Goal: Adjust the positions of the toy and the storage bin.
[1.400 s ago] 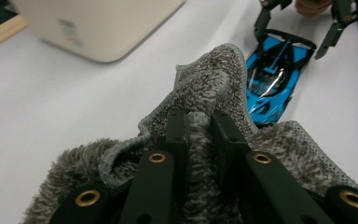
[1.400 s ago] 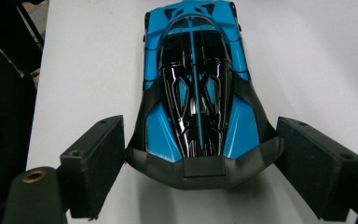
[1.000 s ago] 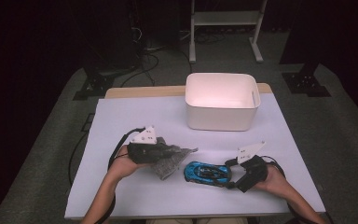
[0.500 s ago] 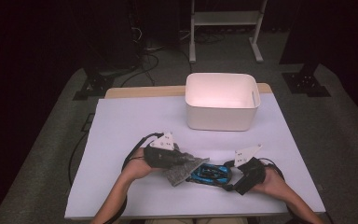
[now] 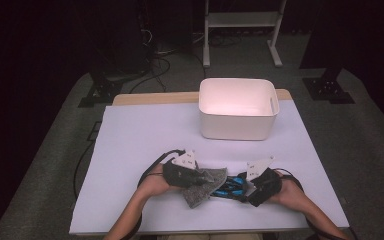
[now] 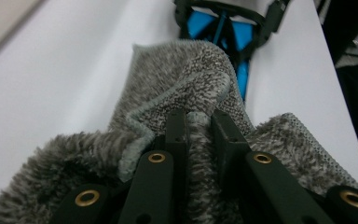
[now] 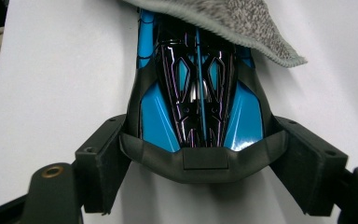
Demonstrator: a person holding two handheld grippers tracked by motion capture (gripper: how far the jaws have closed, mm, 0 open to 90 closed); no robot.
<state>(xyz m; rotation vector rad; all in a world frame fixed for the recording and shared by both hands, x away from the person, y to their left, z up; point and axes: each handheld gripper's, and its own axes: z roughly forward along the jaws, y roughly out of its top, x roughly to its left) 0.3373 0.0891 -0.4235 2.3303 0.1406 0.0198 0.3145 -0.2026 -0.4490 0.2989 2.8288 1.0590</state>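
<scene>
The left gripper (image 5: 200, 178) pinches a grey cloth (image 5: 205, 186), draped over one end of the blue toy car (image 5: 228, 188) near the table's (image 5: 145, 130) front edge. The right gripper (image 7: 198, 158), jaws just closing, clamps the car's other end.

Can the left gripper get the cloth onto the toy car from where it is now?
Probably yes. The left gripper, shut on the cloth, is beside the toy car, and the cloth's edge already overlaps the car's far end.
</scene>
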